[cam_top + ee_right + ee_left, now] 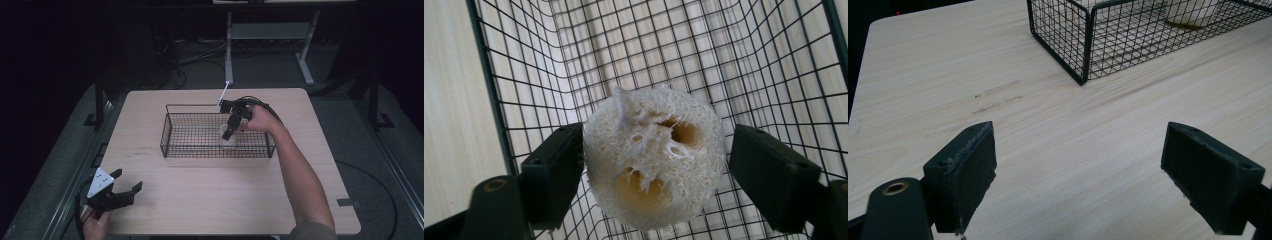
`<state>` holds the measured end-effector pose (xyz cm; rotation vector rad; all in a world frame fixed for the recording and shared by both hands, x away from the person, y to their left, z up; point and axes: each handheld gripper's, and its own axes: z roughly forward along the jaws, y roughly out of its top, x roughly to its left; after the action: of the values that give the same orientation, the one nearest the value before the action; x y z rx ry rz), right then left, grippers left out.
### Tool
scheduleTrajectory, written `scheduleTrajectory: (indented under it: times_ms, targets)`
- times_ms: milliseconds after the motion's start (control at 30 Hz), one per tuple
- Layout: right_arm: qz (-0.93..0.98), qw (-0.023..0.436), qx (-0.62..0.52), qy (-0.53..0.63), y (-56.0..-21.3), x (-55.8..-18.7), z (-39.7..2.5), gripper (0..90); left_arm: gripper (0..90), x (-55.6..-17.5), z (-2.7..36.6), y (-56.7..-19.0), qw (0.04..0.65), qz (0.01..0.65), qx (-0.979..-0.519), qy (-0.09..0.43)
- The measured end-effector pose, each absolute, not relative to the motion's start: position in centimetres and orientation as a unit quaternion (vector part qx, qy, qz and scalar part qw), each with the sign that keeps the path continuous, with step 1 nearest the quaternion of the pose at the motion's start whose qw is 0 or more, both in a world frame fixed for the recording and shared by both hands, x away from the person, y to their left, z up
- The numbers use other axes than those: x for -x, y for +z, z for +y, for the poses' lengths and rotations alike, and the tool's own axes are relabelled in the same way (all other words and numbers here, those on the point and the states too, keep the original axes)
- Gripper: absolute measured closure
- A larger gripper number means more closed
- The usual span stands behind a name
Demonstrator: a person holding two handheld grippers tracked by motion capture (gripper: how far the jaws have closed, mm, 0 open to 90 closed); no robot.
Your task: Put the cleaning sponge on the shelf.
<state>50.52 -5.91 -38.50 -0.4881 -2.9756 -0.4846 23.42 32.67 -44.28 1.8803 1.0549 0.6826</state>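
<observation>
Looking down from the high view, my right tongs (229,131) are dipped into the black wire basket (172,131) sitting mid-table (200,200), right over a pale loofah sponge (230,141) near the basket's right end. My left tongs (126,186) rest well apart from all that, at the near left corner of the table, jaws spread wide, grey three-cornered plate on top.

Over to the left gripper view: left tongs (1078,170) gaping open with nothing but bare wood grain between the pads. Up ahead, the corner of the wire basket (1083,50), and behind the mesh the pale bottom of the loofah sponge (1193,15), standing on the basket floor.

Now the right gripper view: right tongs (654,175) straddling the loofah sponge (654,160), round end facing me, holes showing through its fibrous face. Left pad is right up against the sponge; on the right I see a sliver of gap, so the jaws sit around it, not squeezing. Basket mesh (749,75) lies below and behind, and the basket wall stands at the left.
</observation>
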Motion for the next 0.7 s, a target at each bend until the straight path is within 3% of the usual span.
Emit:
scheduleTrajectory:
  times_ms: [700]
  targets:
    - [-0.969,0.025,0.156,-0.189,-35.9,-49.5,-6.4,18.1,13.7,-23.5,32.5,-44.3,0.425,0.421,-0.754,0.273]
